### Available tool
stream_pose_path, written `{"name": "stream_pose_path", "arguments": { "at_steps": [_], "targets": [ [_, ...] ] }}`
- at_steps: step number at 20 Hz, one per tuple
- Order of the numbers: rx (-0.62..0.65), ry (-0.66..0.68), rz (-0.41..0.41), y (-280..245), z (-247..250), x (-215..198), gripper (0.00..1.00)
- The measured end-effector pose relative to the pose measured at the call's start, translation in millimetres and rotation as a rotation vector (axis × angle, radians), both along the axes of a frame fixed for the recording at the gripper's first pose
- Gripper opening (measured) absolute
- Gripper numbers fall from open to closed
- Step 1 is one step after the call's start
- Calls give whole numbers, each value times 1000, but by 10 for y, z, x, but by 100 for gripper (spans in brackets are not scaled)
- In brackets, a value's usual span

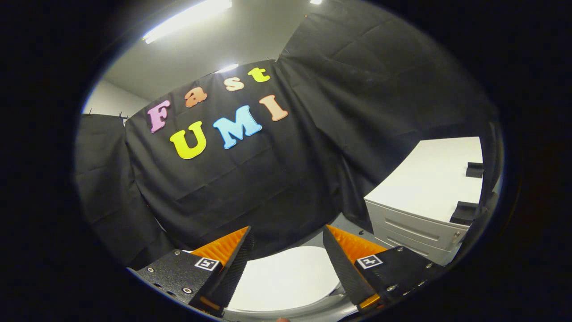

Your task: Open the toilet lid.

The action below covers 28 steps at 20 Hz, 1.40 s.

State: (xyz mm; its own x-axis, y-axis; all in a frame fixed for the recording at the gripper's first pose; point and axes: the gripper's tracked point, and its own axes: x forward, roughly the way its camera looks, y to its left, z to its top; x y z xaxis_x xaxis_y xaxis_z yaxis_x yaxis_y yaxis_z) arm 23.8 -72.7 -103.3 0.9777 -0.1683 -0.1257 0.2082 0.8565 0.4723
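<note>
- your gripper (pixel 286 232) sits at the bottom centre of the frame, its two fingers spread wide apart with nothing held between them.
- the left finger (pixel 225 257) and the right finger (pixel 346 255) each carry a small square marker, and neither touches anything you can see.
- the toilet lid (pixel 286 279) lies in the gap between the fingers and below them, a smooth white rounded surface at the bottom centre; it looks closed and flat.
- a strip of grey floor (pixel 346 223) shows just past the lid, to the right of centre.
- a white cabinet (pixel 424 197) with drawers stands at the right of the frame, beyond the right finger and well apart from the lid.
- two small dark blocks (pixel 464 212) rest on the cabinet top near its right edge.
- the black cloth wall (pixel 250 192) hangs behind everything, across the middle of the frame.
- a ceiling light (pixel 187 20) glows at the upper left, above the cloth.
</note>
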Motion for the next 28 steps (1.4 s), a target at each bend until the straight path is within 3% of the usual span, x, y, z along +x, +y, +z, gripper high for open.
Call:
{"name": "stream_pose_path", "arguments": {
  "at_steps": [4, 10, 13, 25, 28],
  "targets": [
    [76, 46, -8, -20, -430, 78, 96],
    [79, 208, -10, -45, -1342, 98, 95],
    [157, 266, 3, 15, -1723, 45, 95],
    [322, 340, 19, 14, -2576, -30, 94],
    [413, 330, 1, -77, -2700, -52, 95]
  ]
}}
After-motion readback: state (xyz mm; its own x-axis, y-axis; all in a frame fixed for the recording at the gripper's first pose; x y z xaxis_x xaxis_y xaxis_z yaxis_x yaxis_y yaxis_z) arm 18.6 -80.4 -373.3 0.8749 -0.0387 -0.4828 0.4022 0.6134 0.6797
